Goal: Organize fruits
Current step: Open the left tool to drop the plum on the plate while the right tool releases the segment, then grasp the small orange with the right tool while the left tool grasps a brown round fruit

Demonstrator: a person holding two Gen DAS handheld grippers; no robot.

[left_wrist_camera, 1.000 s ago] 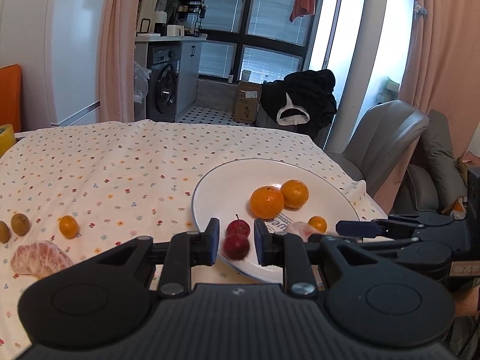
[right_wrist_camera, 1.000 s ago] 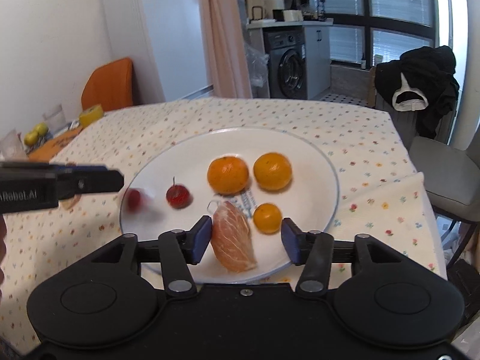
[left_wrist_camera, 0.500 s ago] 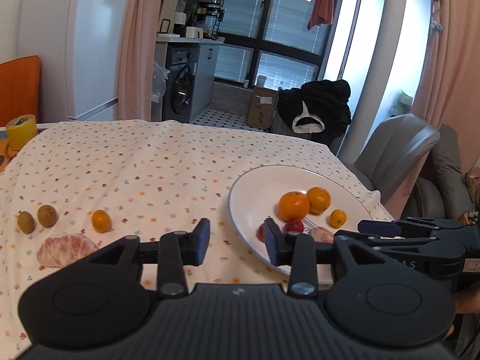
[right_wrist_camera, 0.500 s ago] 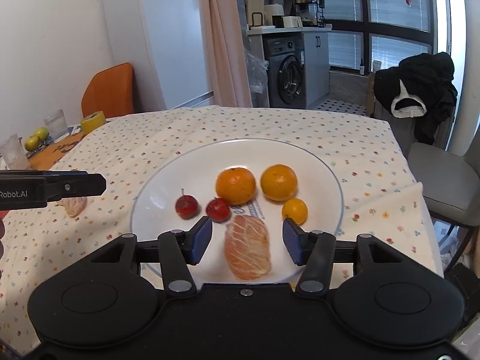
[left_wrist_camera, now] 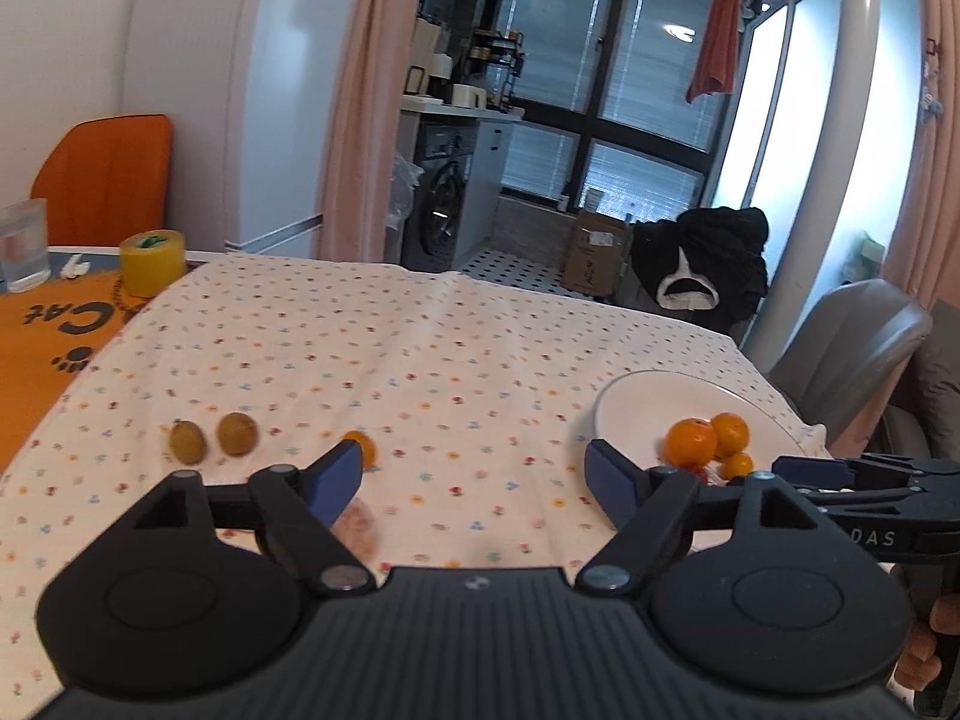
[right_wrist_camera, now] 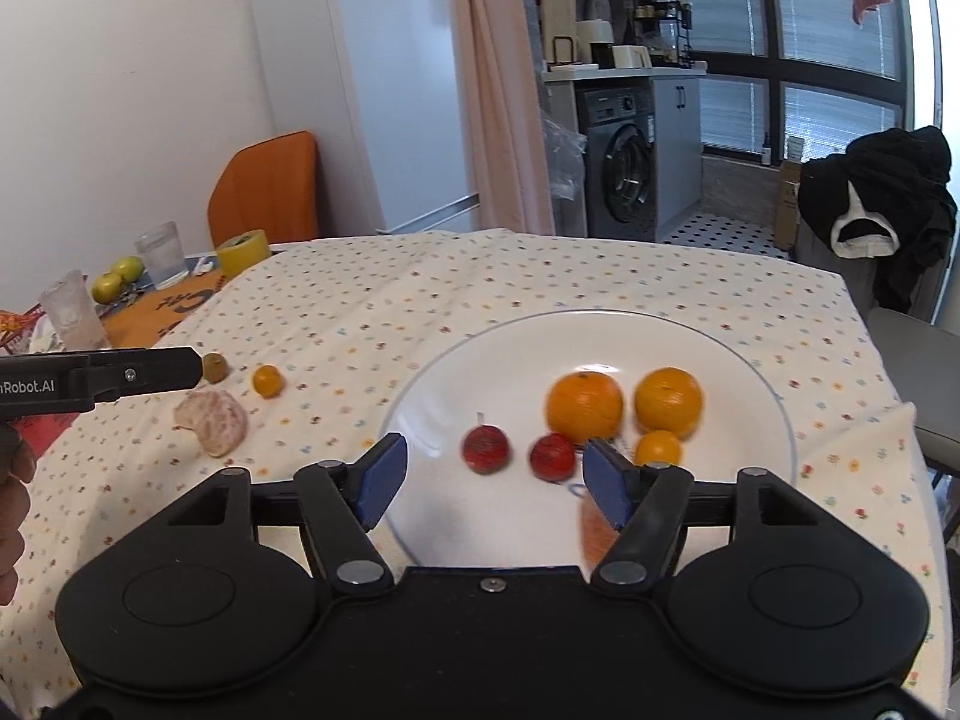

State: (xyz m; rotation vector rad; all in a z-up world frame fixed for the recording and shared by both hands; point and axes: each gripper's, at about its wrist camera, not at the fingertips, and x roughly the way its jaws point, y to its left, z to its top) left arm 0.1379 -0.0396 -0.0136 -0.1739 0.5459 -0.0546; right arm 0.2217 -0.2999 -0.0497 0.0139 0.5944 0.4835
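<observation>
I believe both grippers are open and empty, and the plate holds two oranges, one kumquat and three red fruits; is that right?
Nearly. The right wrist view shows only two red fruits on the plate, not three. The rest stands: the left gripper and right gripper are open and empty, and the plate holds two oranges and one kumquat.

The left gripper point(left_wrist_camera: 474, 474) is opening wide and swinging away from the plate point(left_wrist_camera: 630, 402), toward the peeled orange point(left_wrist_camera: 359, 525) beside its left finger.

plate point(right_wrist_camera: 774, 420): glossy, smooth | tablecloth point(right_wrist_camera: 420, 312): matt cloth | hand-held gripper point(right_wrist_camera: 492, 480): matt black plastic
</observation>
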